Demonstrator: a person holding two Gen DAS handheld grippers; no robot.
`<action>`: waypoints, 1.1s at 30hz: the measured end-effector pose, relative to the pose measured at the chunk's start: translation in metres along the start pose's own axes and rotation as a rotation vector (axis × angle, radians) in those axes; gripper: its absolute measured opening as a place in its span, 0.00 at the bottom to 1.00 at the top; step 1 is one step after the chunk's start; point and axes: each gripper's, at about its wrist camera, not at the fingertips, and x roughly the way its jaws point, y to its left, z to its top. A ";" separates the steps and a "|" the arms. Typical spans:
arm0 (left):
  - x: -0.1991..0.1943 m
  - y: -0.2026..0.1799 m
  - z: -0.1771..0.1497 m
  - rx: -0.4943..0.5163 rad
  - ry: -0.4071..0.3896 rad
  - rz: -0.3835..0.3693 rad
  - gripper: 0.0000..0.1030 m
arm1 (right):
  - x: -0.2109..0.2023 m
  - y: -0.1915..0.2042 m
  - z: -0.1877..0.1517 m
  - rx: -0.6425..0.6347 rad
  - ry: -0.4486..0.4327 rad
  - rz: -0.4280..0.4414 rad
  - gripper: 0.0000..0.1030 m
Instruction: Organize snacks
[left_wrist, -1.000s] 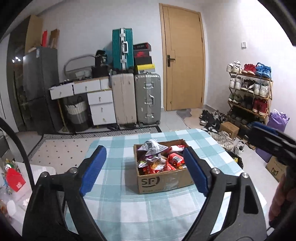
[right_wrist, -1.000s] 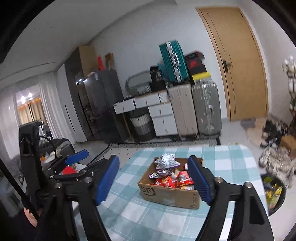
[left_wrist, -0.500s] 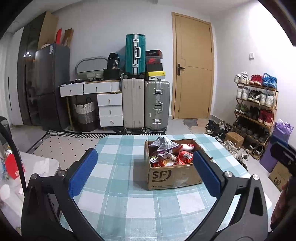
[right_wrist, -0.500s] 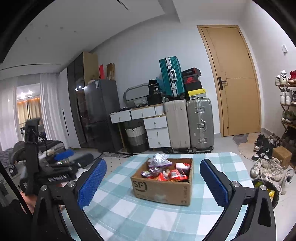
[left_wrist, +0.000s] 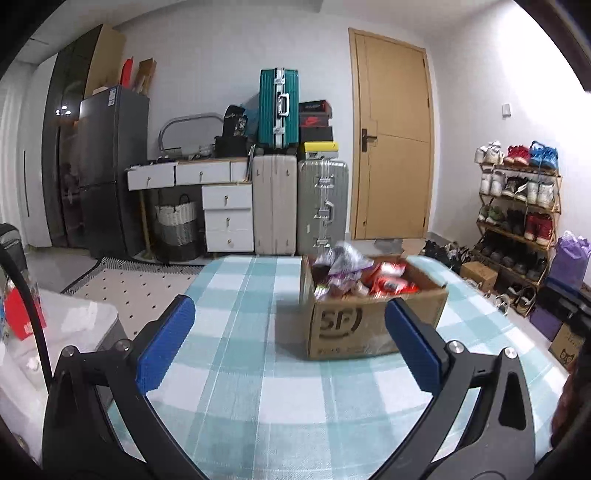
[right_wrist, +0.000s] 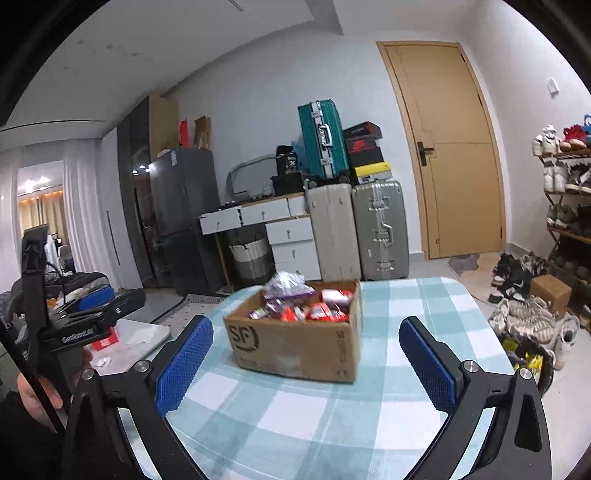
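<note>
Now we see the snacks (right_wrist: 306, 308) heaped in a cardboard box (right_wrist: 295, 341) on the checked tablecloth (right_wrist: 369, 417): red packets and a crinkled purple-silver bag on top. It lies straight ahead of our right gripper (right_wrist: 306, 363), and ahead and to the right of our left gripper (left_wrist: 291, 345). Neither looks clearly nearer. Both jaws gape wide, holding nothing.

My left camera looks along my spread fingers (left_wrist: 164, 339) across the table (left_wrist: 258, 387); my right does likewise, from further right. Both share the box (left_wrist: 369, 325) and door (right_wrist: 454, 147).
</note>
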 end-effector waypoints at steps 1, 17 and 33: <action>0.007 0.000 -0.006 0.001 0.019 -0.014 1.00 | 0.001 -0.001 -0.003 -0.007 0.003 -0.005 1.00; 0.040 0.015 -0.035 0.006 0.031 0.082 1.00 | 0.003 -0.014 -0.020 0.021 0.024 -0.004 1.00; 0.033 0.013 -0.039 0.019 0.005 0.085 1.00 | -0.001 -0.027 -0.023 0.103 0.030 0.002 1.00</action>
